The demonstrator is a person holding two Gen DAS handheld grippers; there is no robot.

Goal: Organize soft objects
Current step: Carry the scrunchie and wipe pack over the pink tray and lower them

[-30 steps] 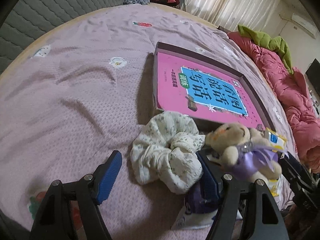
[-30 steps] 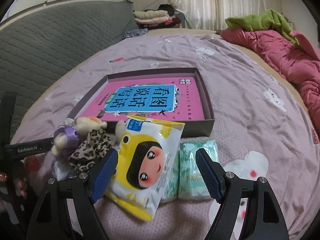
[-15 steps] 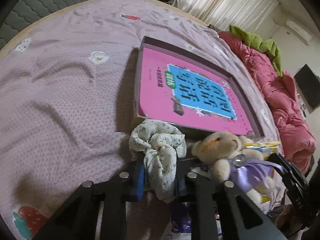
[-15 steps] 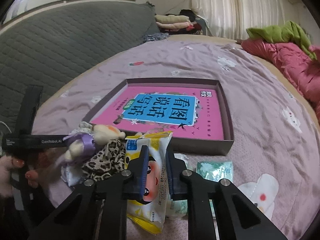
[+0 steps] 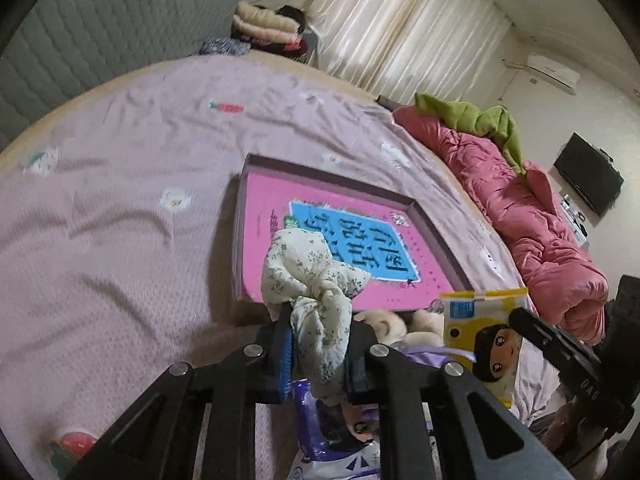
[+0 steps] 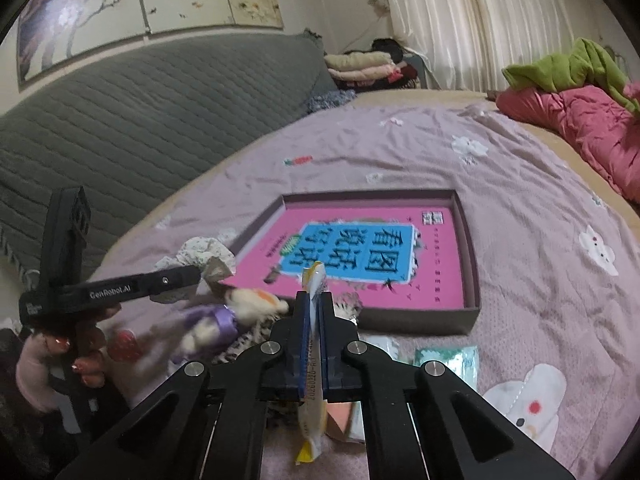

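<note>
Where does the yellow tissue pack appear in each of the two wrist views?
Left wrist: yellow tissue pack at lower right, face toward the camera, held up beside the plush bear.
Right wrist: seen edge-on at bottom centre, clamped in the right gripper.
Shared landmark: the box with the pink book.

Soft, even daylight filters through the pale curtains (image 5: 404, 36) at the far end of the room, leaving the bed (image 5: 100, 240) moderately bright, without glare. Faint shadows gather along the near wall of the shallow box (image 6: 416, 320) and in the creases of the sheet. Both fisheye views bend the bed's edges into arcs and darken to black at the corners. Motion blur smears the plush bear (image 6: 224, 320) in the right wrist view and softens the sheet's prints toward the bed's far edge in the left.
</note>
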